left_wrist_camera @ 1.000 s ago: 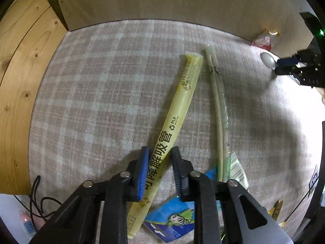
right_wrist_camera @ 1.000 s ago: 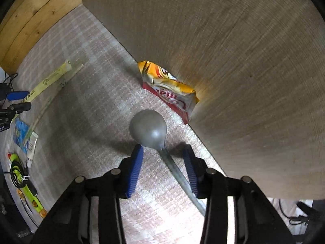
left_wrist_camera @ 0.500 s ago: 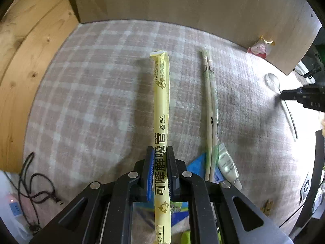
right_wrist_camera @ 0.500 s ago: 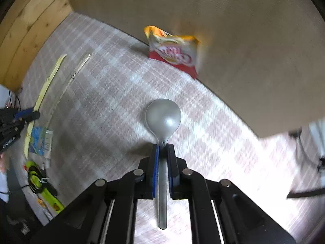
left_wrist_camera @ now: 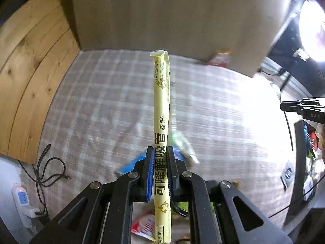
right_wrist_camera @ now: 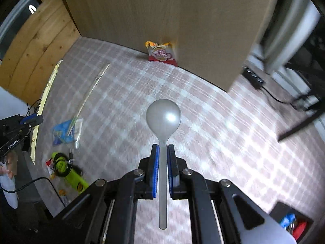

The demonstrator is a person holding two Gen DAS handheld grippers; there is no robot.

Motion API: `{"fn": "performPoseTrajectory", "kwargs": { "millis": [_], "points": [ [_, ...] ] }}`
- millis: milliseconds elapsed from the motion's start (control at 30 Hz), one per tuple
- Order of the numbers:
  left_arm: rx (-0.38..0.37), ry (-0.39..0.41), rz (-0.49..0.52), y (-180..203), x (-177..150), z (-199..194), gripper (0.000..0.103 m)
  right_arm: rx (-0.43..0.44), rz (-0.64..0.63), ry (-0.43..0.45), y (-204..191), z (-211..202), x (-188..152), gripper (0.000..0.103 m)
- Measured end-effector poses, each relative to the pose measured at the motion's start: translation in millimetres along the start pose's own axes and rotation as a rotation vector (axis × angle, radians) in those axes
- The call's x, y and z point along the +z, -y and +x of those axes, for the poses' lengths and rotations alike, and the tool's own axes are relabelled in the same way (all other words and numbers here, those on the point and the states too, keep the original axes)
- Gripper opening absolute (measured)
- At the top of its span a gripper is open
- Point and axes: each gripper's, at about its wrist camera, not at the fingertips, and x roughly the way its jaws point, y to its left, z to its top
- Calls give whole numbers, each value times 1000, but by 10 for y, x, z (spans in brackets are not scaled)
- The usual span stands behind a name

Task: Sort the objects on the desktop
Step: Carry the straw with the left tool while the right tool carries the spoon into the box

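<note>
Straw packet [left_wrist_camera: 161,109] and spoon [right_wrist_camera: 163,118], previously lying on cloth, now lifted.

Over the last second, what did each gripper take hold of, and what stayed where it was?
The left gripper closed on the yellow straw packet and lifted it; the right gripper closed on the grey spoon and raised it. The snack packet stayed by the board.
</note>
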Motion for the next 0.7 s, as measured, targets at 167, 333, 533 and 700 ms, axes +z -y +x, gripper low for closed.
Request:
{"fn": "performPoseTrajectory", "kwargs": {
  "millis": [167,333,533,700],
  "points": [
    [-43,30,70,463,8,-310,10,-12,52,52,64,-441,-391,8],
    [-89,50,163,1081,-34,-501,10,-56,119,101,353,-744,-935,8],
    [-154,57,280,1895,-157,-591,10,-104,221,137,870,-1167,-1474,8],
    [-199,58,367,2518,-233,-675,10,-166,286,156,1207,-1502,-1924,8]
  ]
}}
